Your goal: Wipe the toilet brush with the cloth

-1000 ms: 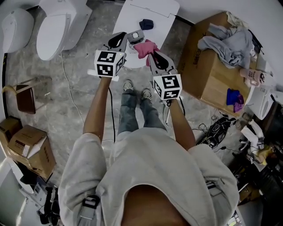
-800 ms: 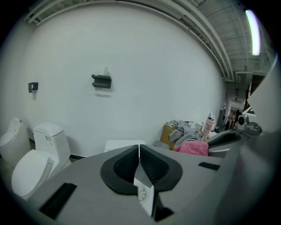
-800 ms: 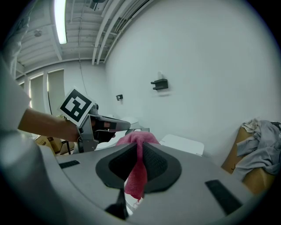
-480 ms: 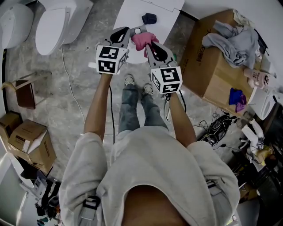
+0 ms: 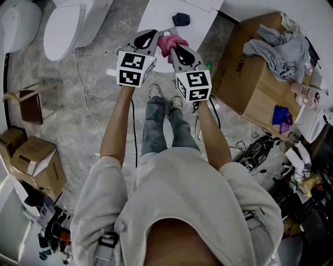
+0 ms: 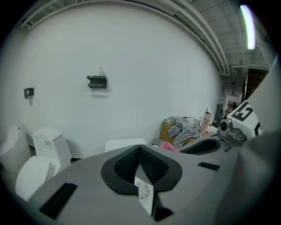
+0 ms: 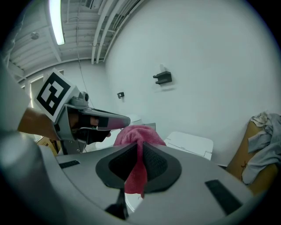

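Observation:
My right gripper (image 5: pixel 174 49) is shut on a pink cloth (image 5: pixel 167 41), which bunches out past its jaws (image 7: pixel 138 134) and hangs down between them. My left gripper (image 5: pixel 151 35) is shut on the toilet brush (image 5: pixel 165 33), a grey and white piece that reaches across to the cloth. In the right gripper view the brush (image 7: pixel 110 119) sticks out of the left gripper (image 7: pixel 90 123) and touches the cloth. In the left gripper view a white ribbed part (image 6: pixel 143 193) sits between the closed pads, with the cloth (image 6: pixel 169 146) beyond to the right. Both grippers are held up side by side.
A white cabinet top (image 5: pixel 195 13) with a dark blue object (image 5: pixel 180 20) lies ahead. Two toilets (image 5: pixel 67 26) stand at the left. A big cardboard box (image 5: pixel 244 72) with grey clothes (image 5: pixel 281 44) is at the right. Small boxes (image 5: pixel 31 161) and cables (image 5: pixel 255 150) lie on the floor.
Both grippers have moved forward and drawn closer together. The pink cloth now sits against the brush end held by the left gripper.

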`<state>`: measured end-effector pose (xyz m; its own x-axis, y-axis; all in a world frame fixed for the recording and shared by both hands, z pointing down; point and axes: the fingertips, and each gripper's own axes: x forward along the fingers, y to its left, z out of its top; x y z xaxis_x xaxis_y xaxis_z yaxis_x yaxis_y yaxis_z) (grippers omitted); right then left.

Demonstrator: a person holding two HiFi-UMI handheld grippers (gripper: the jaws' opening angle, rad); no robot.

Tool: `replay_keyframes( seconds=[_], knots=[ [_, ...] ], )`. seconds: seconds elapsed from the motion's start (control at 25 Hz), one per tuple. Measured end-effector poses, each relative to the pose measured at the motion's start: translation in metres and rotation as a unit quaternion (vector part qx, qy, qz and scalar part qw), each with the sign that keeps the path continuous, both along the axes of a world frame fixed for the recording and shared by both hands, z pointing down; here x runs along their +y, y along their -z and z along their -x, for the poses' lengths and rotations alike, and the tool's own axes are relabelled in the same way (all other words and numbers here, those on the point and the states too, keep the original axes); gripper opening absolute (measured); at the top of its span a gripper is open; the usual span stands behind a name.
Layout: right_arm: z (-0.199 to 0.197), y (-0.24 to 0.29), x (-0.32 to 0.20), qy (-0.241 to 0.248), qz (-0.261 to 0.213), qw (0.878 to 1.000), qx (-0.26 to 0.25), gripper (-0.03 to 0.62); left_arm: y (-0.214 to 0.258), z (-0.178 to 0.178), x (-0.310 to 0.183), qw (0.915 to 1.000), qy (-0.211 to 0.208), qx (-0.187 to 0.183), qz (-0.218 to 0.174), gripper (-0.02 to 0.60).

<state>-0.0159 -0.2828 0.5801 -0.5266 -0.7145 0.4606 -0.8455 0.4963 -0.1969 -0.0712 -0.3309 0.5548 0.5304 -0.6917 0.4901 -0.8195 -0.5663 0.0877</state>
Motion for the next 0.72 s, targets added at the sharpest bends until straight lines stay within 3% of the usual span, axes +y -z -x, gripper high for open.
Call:
replay_keyframes(
  seconds=[0.4, 0.72],
  knots=[
    [0.002, -0.031, -0.009, -0.008, 0.032, 0.999, 0.003, 0.059, 0.0, 0.004, -0.002, 1.0, -0.008, -0.001, -0.001, 0.02],
    [-0.001, -0.076, -0.002, -0.013, 0.099, 0.995, 0.017, 0.059, 0.0, 0.004, 0.0, 0.9999, -0.011, -0.002, -0.001, 0.02]
  ],
)
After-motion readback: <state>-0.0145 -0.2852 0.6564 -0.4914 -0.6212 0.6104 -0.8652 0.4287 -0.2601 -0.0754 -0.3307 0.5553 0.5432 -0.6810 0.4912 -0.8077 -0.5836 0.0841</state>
